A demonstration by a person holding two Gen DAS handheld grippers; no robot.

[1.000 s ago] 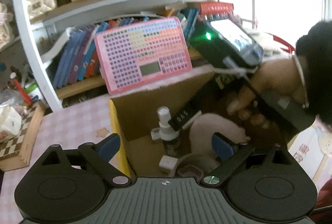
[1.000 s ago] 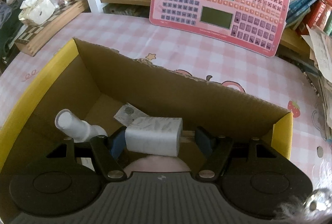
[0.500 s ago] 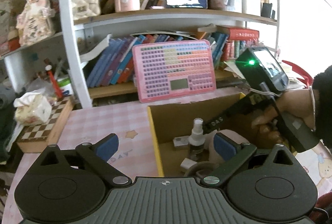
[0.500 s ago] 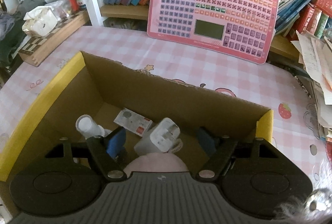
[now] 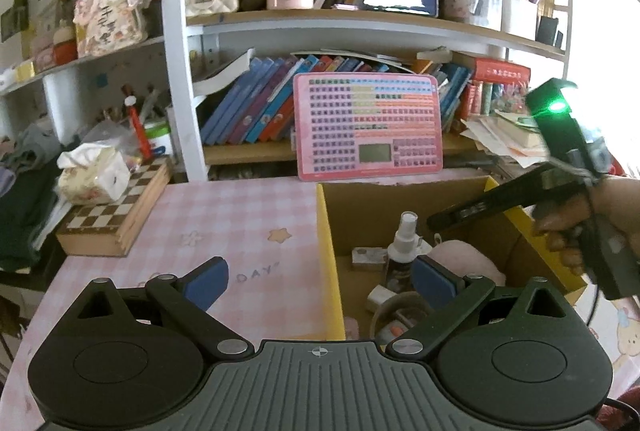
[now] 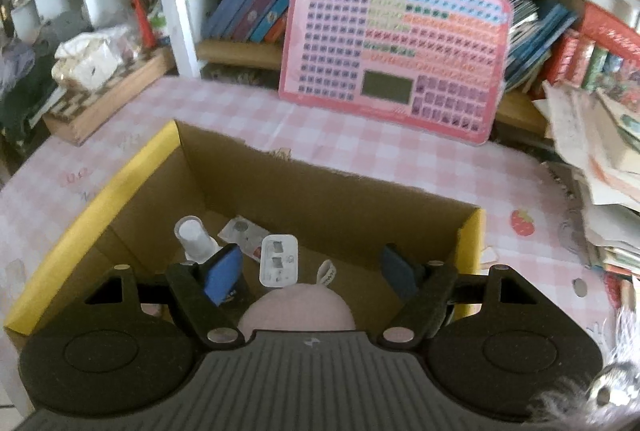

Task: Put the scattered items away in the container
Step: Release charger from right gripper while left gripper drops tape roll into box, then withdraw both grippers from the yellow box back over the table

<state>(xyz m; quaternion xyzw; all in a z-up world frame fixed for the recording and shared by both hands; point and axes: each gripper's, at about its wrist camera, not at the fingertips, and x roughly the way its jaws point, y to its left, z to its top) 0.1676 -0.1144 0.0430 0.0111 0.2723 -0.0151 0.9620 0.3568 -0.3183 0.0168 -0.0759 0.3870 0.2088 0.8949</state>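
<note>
the white charger (image 6: 279,260), gripped a second ago, now lies released in the box (image 6: 92,207); both grippers' fingers (image 6: 223,274) spread, empty.

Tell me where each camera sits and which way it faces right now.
Left wrist: on the left gripper, left of the box, facing the bookshelf; shows its open jaws, plus the right gripper and hand.
Right wrist: on the right gripper, above the box, looking down in; shows its open jaws.
Shared: box, spray bottle, pink keyboard.
</note>
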